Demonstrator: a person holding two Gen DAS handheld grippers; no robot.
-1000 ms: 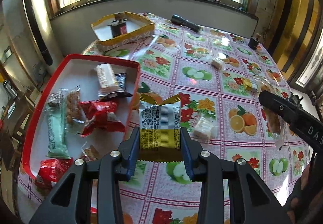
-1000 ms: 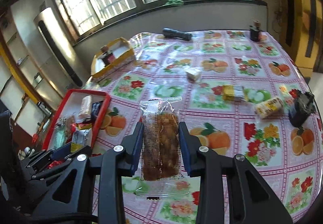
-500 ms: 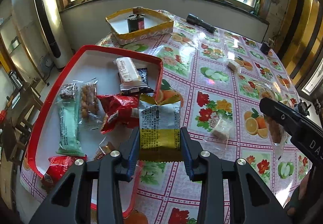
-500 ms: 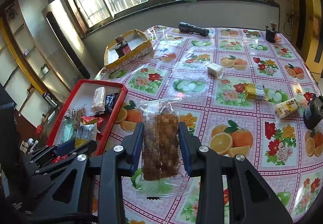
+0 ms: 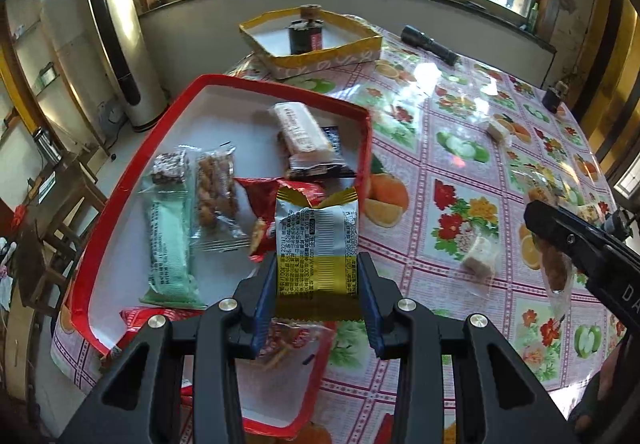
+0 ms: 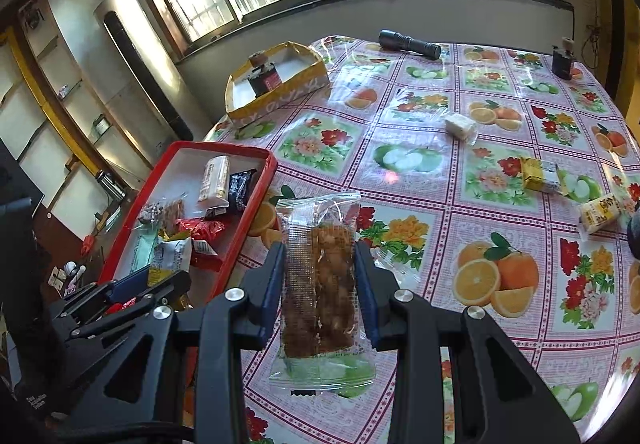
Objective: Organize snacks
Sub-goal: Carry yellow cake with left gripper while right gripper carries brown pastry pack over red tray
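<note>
my left gripper (image 5: 318, 284) is clenched on a silver and yellow foil snack packet (image 5: 316, 244), which i hold upright above the near right edge of the red-rimmed white plastic tray (image 5: 120, 187). the tray sits at the left edge of the round table with the fruit and flower plastic cloth (image 5: 460, 179). in the tray lie a long pale green wrapped bar (image 5: 170, 248), a clear pack of brown nut brittle (image 5: 214, 191), a small dark chocolate piece in clear wrap (image 5: 170, 165), a crumpled red packet (image 5: 260, 203), a cream wrapped bar (image 5: 300, 127) resting on a black packet (image 5: 332, 151), and another red packet (image 5: 160, 318) at the near edge

my right gripper (image 6: 320, 292) is clenched on a clear plastic pack of brown fried pastry (image 6: 318, 284), held upright over the table just right of the tray. from this view my left gripper with its packet shows over the tray's near end

on the cloth still outside the tray: a small white wrapped sweet (image 6: 460, 125) toward the middle, a yellow foil packet (image 6: 536, 173) and a pale yellow wrapped roll (image 6: 600, 209) near the right edge, and another white wrapped sweet (image 5: 478, 254) between my two grippers

a yellow cardboard box lid (image 6: 276, 91) holding a dark jar (image 6: 264, 77) sits at the far left edge, a black torch (image 6: 408, 41) at the far edge, and a small dark bottle (image 6: 562, 59) at the far right
</note>
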